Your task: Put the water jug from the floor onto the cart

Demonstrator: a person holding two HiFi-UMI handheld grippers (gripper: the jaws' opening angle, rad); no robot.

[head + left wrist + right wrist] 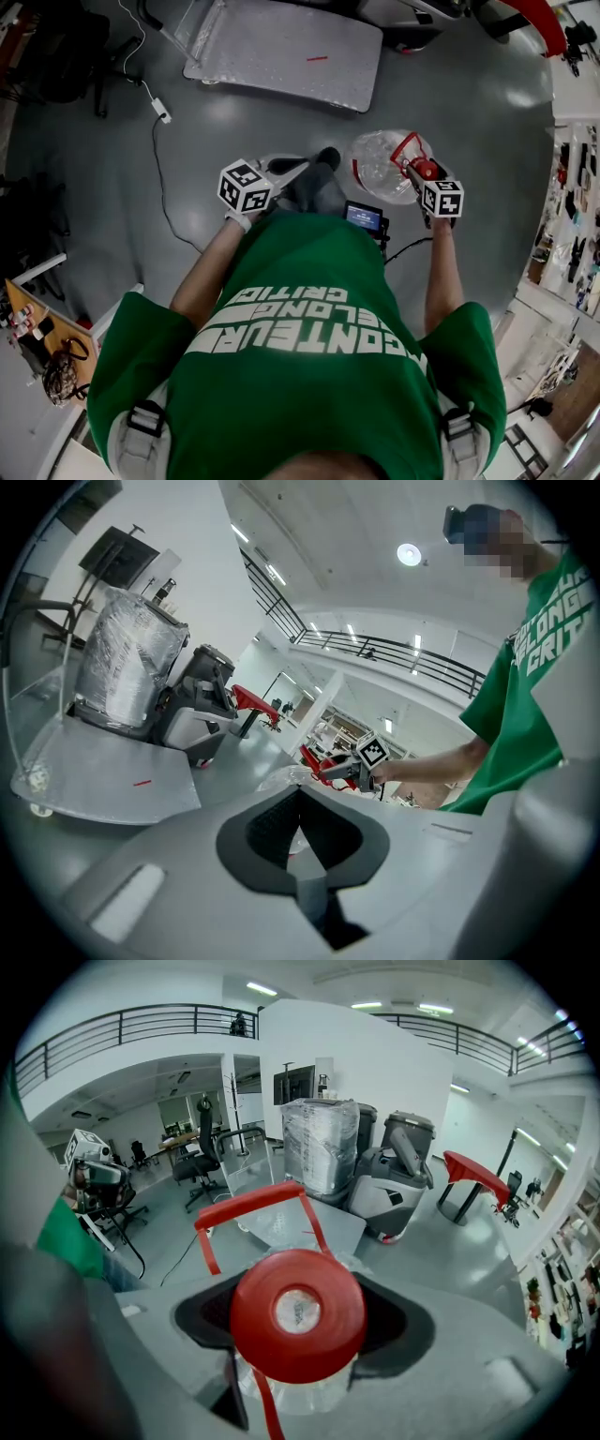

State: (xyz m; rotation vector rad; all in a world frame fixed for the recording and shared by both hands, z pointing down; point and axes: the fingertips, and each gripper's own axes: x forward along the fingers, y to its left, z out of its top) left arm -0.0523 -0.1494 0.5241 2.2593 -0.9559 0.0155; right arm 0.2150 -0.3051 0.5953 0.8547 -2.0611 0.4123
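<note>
Currently: jug clamped in right gripper, not on cart

Nearest first. Right gripper (298,1290) is clamped on the neck of the water jug (380,164), just behind the red cap (297,1314). Only the right gripper view shows that grip: the cap faces the camera head-on, with the red handle (251,1206) arched above it. Head view gives just the clear jug body lying sideways beyond the jaws, cap toward me, low by my right leg. No view tells me whether it touches the floor (487,141).

Left gripper (300,794) has its jaws pressed together, nothing between them. Its own view shows that; head view shows only the marker cube (246,186) and the jaws pointing forward-right. Left gripper view also catches the right gripper side-on, jug past it.

Both forearms reach down and forward, one gripper on either side of my legs, apart.

Cart (281,47): flat grey deck with a red mark, well ahead of the jug. A wrapped bundle (127,663) stands behind it, visible only in the gripper views.
</note>
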